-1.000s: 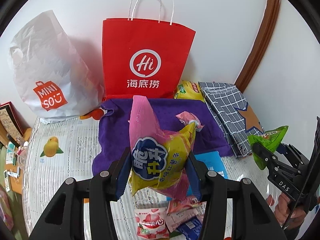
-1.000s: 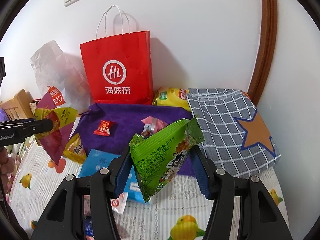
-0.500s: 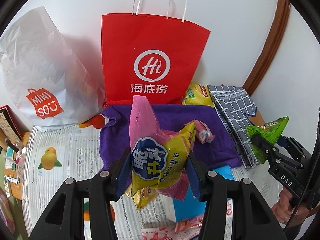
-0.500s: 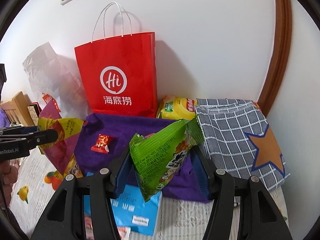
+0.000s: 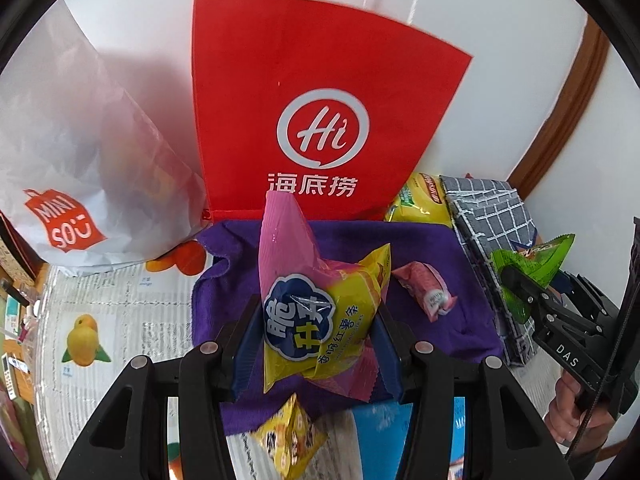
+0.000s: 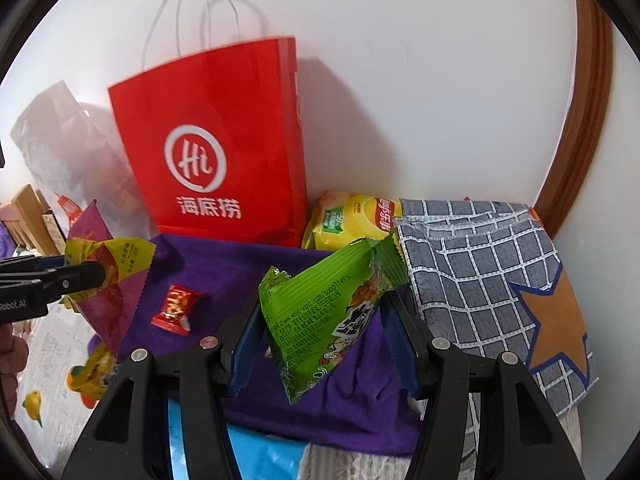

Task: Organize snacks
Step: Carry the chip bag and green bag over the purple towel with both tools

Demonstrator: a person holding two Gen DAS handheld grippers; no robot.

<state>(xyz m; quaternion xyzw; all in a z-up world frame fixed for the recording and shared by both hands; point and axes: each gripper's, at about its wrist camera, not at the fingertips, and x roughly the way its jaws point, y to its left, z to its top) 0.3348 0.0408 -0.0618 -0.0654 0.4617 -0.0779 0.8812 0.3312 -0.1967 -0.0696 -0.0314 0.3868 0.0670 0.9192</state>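
Observation:
My left gripper (image 5: 316, 344) is shut on a pink and yellow snack bag (image 5: 320, 320) and holds it above the purple cloth (image 5: 452, 248), in front of the red paper bag (image 5: 320, 92). It also shows at the left of the right wrist view (image 6: 100, 276). My right gripper (image 6: 324, 328) is shut on a green snack bag (image 6: 320, 312) above the purple cloth (image 6: 240, 264), right of the red paper bag (image 6: 216, 136). The green bag also shows in the left wrist view (image 5: 532, 268). A pink packet (image 5: 428, 292) and a small red packet (image 6: 174, 308) lie on the cloth.
A white Miniso bag (image 5: 80, 152) stands left of the red bag. A yellow chips bag (image 6: 352, 220) and a grey checked cloth bag with an orange star (image 6: 500, 280) lie at the right. A small yellow packet (image 5: 288, 436) and a blue packet (image 6: 256, 456) lie near.
Both grippers have moved forward toward the red paper bag with their snack bags still held. The red bag and purple cloth now look larger and closer.

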